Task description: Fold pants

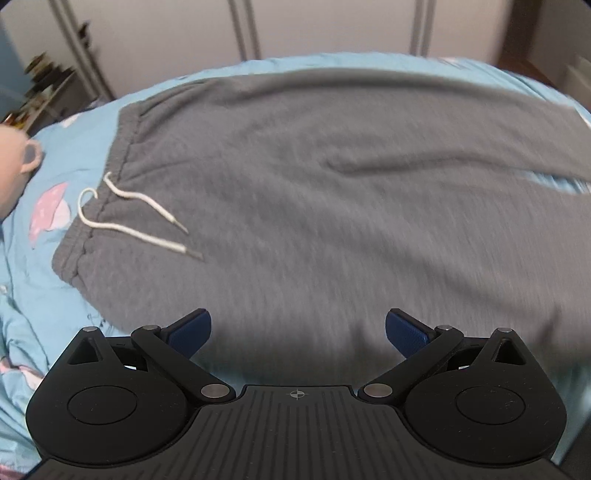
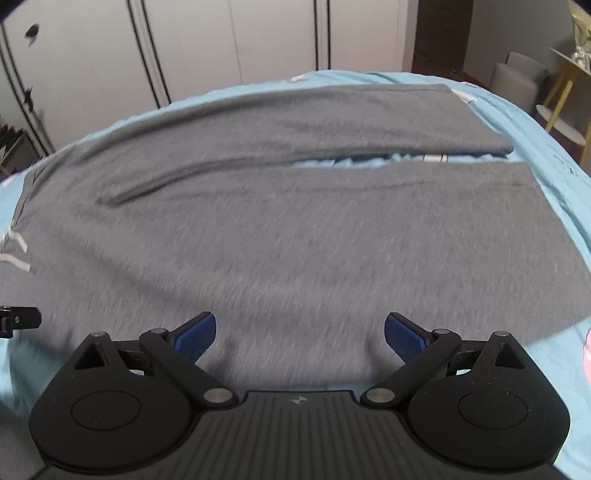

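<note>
A bed with a light-blue patterned sheet fills the foreground, backed by pale wardrobe doors; this broad, soft surface serves as the folding area.

Left wrist view: the grey pants lie spread flat across the sheet, waistband toward the left and legs running off to the right. The white drawstring rests loose on the front panel. The left gripper hovers above the near edge of the fabric by the hip, its blue pads set wide apart and holding nothing. Such an opening probably suits a pinch on the near side seam. A pale rounded object at the far left is too blurred to identify.

Right wrist view: the two legs lie side by side with a narrow gap showing sheet between them (the layout a lengthwise fold requires). The far leg ends at a hem near the bed's right side; the near leg lies directly under the right gripper, whose jaws are likewise spread wide and empty. A stool stands beyond the bed. Folding appears not yet begun; both tools seem poised over the near edge to lift it across.
</note>
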